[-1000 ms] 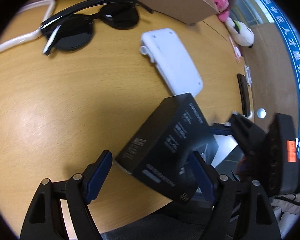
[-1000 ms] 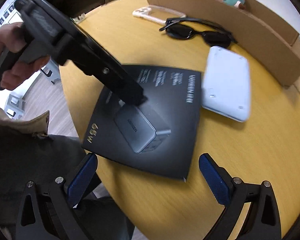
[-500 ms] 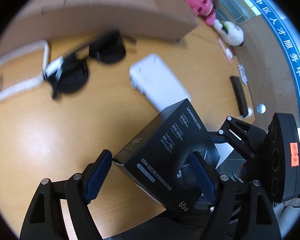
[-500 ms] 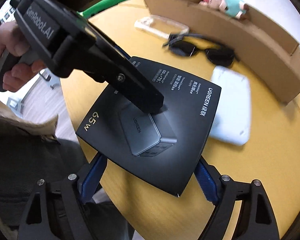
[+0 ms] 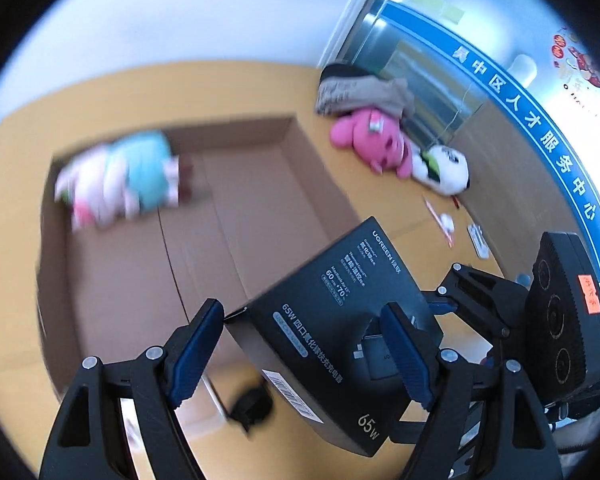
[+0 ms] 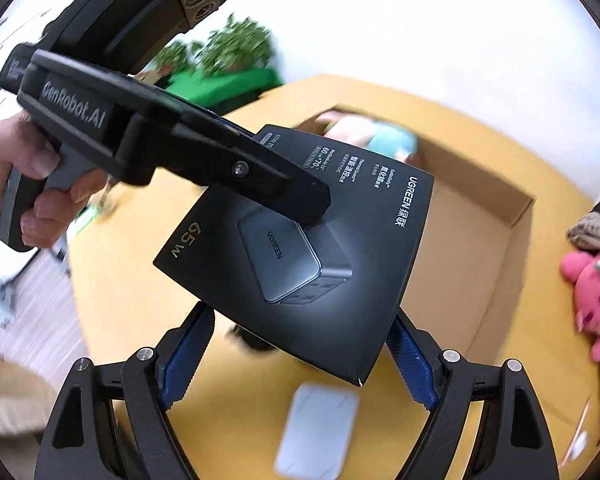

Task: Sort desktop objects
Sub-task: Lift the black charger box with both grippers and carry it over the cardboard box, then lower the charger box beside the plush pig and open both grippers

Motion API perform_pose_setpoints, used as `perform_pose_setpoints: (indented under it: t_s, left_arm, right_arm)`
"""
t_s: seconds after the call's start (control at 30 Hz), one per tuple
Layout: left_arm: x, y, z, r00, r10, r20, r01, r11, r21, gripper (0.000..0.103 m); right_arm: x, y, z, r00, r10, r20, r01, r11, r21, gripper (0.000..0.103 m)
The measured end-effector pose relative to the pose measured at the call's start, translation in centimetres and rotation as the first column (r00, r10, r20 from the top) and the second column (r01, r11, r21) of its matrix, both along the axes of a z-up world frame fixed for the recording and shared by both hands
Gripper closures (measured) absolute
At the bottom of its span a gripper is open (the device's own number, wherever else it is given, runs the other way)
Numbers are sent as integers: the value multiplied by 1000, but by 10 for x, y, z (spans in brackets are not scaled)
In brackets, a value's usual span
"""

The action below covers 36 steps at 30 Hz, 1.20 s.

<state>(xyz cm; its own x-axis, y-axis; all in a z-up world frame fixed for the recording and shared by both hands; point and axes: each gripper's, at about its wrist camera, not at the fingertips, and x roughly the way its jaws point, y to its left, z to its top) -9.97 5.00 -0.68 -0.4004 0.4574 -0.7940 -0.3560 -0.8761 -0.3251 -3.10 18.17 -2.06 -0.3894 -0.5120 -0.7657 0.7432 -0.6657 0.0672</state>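
Observation:
A black UGREEN charger box (image 5: pixel 332 320) hangs tilted in the air above the yellow table, and both grippers hold it. My left gripper (image 5: pixel 300 352) is shut on it, one blue pad on its printed face and the other at its lower corner. In the right wrist view that left finger (image 6: pixel 260 176) lies across the charger box (image 6: pixel 320 240), with a person's hand (image 6: pixel 40 184) on the handle. My right gripper (image 6: pixel 300 356) clamps the box's near edges between its pads. Beyond the charger box lies an open cardboard box (image 5: pixel 236 132).
A pink-and-blue plush (image 5: pixel 120 176) lies in the cardboard box's far corner. A pink plush (image 5: pixel 372 140) and a white one (image 5: pixel 444 168) lie on the table to the right. Below are a white power bank (image 6: pixel 320 428) and blurred dark sunglasses (image 6: pixel 252 336).
Both grippers rose and tipped forward, lifting the black box off the table toward the cardboard box. The right jaws closed from wide open onto the box's edges.

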Motion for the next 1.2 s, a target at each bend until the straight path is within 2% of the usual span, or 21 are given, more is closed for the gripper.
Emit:
perform_pose_setpoints:
  t_s: [0.1,0.2,0.43,0.7,0.83,1.03,1.2]
  left_arm:
    - [-41,-3,11,999,-34,-34,33,999,-4,23]
    - [-80,-2,9,997,-70,-41,70,998,-6,23]
    - [-161,-2,-22,991,-133,-14,133,991,12,23]
    - [-241,-2,-64,988,-153,34,152,988,25,23]
    - [-268,-1,-92,984,-156,83,153,988,37,23]
    - [-282,-2,-127,982,-136,128,133,991,31,23]
    - [-289,11,-147,984,-115,138,124,990,-61,22]
  right_arm:
    - [-38,-4,12,999,-47,-19,47,999,-8,14]
    - [-75,-6,14,996,-87,-22,87,996,-4,14]
    - [-153,-6,-11,987,-158,33,157,987,21,14]
    - [-250,-3,-53,969,-221,108,216,975,48,14]
    - [-279,-5,-74,962,-237,133,228,970,82,14]
    - [-301,-7,-107,951,-246,187,227,967,118,14]
    - [-315,-12,-135,941,-261,214,228,959,170,14]
